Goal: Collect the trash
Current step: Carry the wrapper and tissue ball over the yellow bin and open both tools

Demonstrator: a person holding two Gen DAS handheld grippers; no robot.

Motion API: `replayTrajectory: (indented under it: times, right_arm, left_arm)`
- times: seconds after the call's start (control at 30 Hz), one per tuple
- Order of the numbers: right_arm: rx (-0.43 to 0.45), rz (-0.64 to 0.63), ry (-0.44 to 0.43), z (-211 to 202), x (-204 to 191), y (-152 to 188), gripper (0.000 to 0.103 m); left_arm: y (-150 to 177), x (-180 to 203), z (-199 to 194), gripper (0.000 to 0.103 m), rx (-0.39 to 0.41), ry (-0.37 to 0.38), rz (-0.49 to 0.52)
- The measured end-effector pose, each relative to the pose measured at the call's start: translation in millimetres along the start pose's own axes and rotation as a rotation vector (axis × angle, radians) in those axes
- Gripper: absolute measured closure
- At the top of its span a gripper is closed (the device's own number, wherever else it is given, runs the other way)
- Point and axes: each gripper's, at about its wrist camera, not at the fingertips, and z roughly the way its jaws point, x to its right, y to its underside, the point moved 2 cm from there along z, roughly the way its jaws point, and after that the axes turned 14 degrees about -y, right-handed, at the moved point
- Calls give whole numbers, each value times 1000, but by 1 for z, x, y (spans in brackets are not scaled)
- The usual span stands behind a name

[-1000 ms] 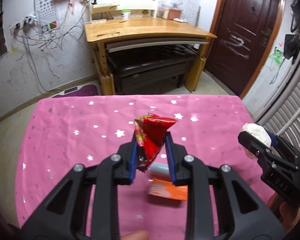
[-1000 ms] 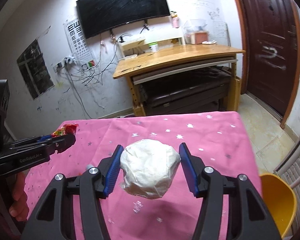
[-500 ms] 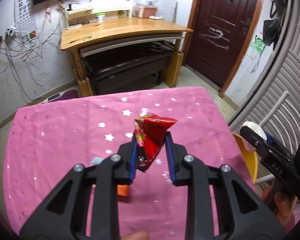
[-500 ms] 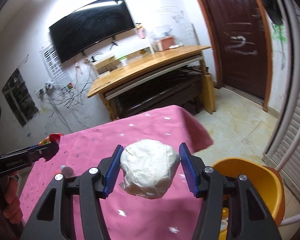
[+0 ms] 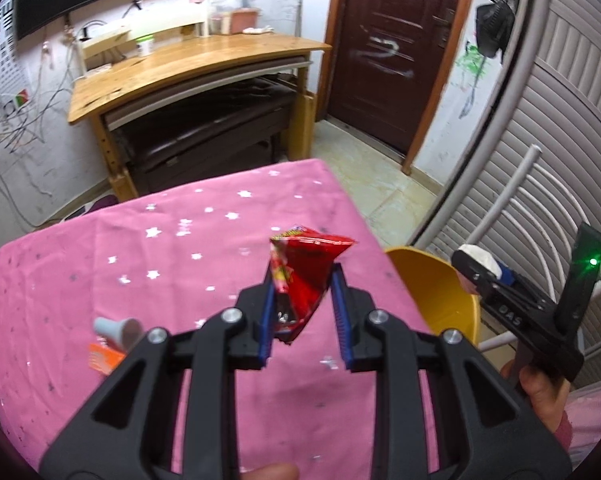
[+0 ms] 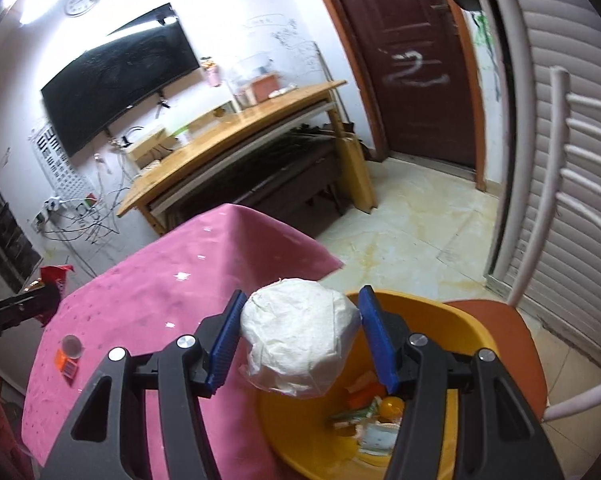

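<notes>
- Left wrist view: the left gripper [image 5: 302, 312] is closed on a red snack wrapper [image 5: 306, 270], pinched between its 2 blue pads [image 5: 265, 320], the wrapper's top flaring above the fingertips.
- It is held in the air above the pink starred tablecloth [image 5: 140, 264], toward the table's right edge.
- On the cloth at lower left lie a small grey cup [image 5: 116, 329] tipped on its side and, touching it, an orange packet [image 5: 104, 358].
- Just off the right edge of the table stands a yellow basin [image 5: 444, 300]; from this angle only its inner wall shows and its contents cannot be made out.
- The right gripper [image 5: 474, 270] reaches in from the right above the basin's far rim, with a white paper wad [image 5: 480, 258] visible at its tip.
- Behind the table stand a wooden desk [image 5: 196, 68] and a dark door [image 5: 396, 48].
- Right wrist view: the right gripper [image 6: 300, 328] is clamped on the white paper wad [image 6: 298, 346], which fills the gap between its 2 blue pads [image 6: 374, 332].
- The wad hangs directly over the yellow basin [image 6: 452, 320], above its near-left part.
- Inside the basin sits a small pile of trash [image 6: 370, 412]: orange scraps, a yellow round piece, green and white wrappers.
- The basin rests on an orange chair seat [image 6: 516, 332] beside the table.
- At far left the left gripper [image 6: 32, 304] holds the red snack wrapper [image 6: 56, 276] over the table's edge.
- The grey cup [image 6: 71, 346] and orange packet [image 6: 66, 365] lie on the pink cloth [image 6: 180, 296].
</notes>
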Motion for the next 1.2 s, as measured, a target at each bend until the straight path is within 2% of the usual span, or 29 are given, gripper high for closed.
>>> replayTrajectory:
  times: [0.27,0.47,0.67,0.97,1.03,1.07,1.13,1.2]
  right_arm:
    - [-48,51,24,15,32,10,50]
    - [-46,97,18,15,48,11,49]
    - [8,127,40,-4,63,6,47]
    - [137,210,91,-49,98,-2,41]
    - [157,224,92,-56,105,-2,41]
    - [164,228,92,-58,106,-2,41]
    - [171,231,87,-60,107,-2,41]
    - [177,234,84,-61,107,-1,40]
  left_arm:
    - [0,49,8,79,-22,28,64]
    - [2,79,12,79,-29,41,107]
    - [3,106,20,79,-57,66,146]
    - [6,155,43,79,-109,112,218]
    - [7,164,46,75,-120,109,235]
    - [7,168,48,67,-124,102,240]
    - [8,173,49,43,-128,106,244]
    - [8,176,48,35,-124,112,242]
